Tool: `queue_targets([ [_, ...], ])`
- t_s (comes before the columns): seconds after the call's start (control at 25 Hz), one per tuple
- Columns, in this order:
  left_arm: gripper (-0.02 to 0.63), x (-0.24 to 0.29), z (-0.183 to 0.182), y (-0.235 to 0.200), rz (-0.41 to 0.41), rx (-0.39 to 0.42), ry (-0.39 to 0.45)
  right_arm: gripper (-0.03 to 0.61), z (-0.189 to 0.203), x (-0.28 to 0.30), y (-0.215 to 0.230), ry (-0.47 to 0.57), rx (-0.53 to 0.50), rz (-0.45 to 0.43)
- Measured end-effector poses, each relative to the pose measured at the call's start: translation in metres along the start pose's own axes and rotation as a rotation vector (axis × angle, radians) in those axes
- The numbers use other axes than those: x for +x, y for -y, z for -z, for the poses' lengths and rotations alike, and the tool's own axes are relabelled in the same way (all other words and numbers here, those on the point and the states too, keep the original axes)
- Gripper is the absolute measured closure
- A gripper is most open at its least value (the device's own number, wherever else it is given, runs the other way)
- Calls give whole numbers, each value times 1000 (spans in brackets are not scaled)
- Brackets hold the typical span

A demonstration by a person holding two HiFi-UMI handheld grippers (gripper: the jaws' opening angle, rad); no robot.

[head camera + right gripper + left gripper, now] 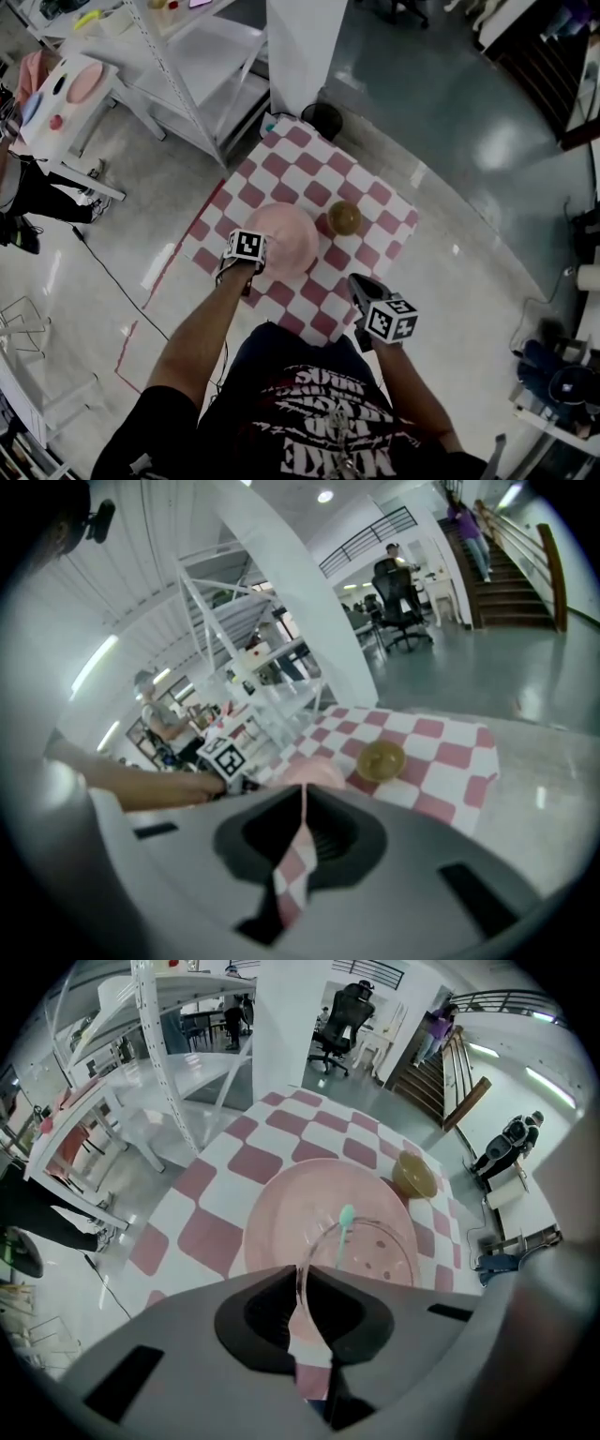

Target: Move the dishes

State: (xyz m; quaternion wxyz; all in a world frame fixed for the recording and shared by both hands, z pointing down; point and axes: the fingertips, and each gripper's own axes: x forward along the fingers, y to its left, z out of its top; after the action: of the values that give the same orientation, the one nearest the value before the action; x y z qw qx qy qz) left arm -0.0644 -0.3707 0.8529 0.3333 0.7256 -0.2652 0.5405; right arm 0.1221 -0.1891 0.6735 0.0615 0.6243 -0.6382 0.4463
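Left gripper (305, 1286), pointing steeply down at the near-left part of the pink plate (281, 1218): its jaws are pinched on the thin rim of a clear dish (375, 1241) that lies over the plate. A small teal piece (346, 1214) shows at the dish's far rim; I cannot tell what it is, nor whether the dish rests on the plate or hangs just above it. Right gripper (303, 803): jaws closed together on nothing, held at the near-right edge of the checked cloth (375, 202). A small amber bowl (344, 218) stands just right of the plate.

Step, as I judge it: the grasp on the clear dish is made and its carry is in hand; plate and bowl are not yet moved. The next move calls for a level lift, since a pinch on a thin, slick rim may let the dish swing or slip.

Room: the plate fills the near-left of the cloth, close to its left edge; the far and right squares are bare. A white shelf rack (187, 75) and a white pillar (305, 47) stand beyond the far side; open floor lies to the right
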Motion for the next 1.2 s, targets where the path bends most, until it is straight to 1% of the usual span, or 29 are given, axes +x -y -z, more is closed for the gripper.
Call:
queue_targets([
  [0.08,564,4,0,-3,-8,-9,3,540,-8,18,17,-17,11,21],
  [0.2,558,6,1,-5,-2,-43,28,540,-17,42,51,-48,31,84],
  [0.4,540,-2,13,-5,18,-85,55,538,-12,84,114,-126,129,190],
  [0.48,532,-8,12,-7,15,-96,102,537,-6,99,137,-142,189,226],
  [0.52,532,-12,9,-8,12,-96,137,524,-5,106,146,-146,221,234],
  [0.56,531,-17,7,-9,14,-98,170,487,-4,114,154,-151,251,234],
  [0.6,527,-22,5,-9,18,-101,200,438,-3,122,160,-158,277,229],
  [0.64,522,-27,4,-8,23,-106,228,425,-2,129,165,-164,299,224],
  [0.76,522,-48,1,-8,37,-141,321,425,1,146,180,-174,379,220],
  [0.84,522,-67,1,-9,43,-173,384,425,4,156,192,-177,458,223],
  [0.96,522,-99,10,-6,71,-241,469,428,12,169,206,-177,556,241],
  [1.08,522,-123,27,6,121,-321,516,458,19,180,217,-187,588,254],
  [1.2,523,-132,50,15,143,-381,515,526,20,182,228,-172,560,298],
])
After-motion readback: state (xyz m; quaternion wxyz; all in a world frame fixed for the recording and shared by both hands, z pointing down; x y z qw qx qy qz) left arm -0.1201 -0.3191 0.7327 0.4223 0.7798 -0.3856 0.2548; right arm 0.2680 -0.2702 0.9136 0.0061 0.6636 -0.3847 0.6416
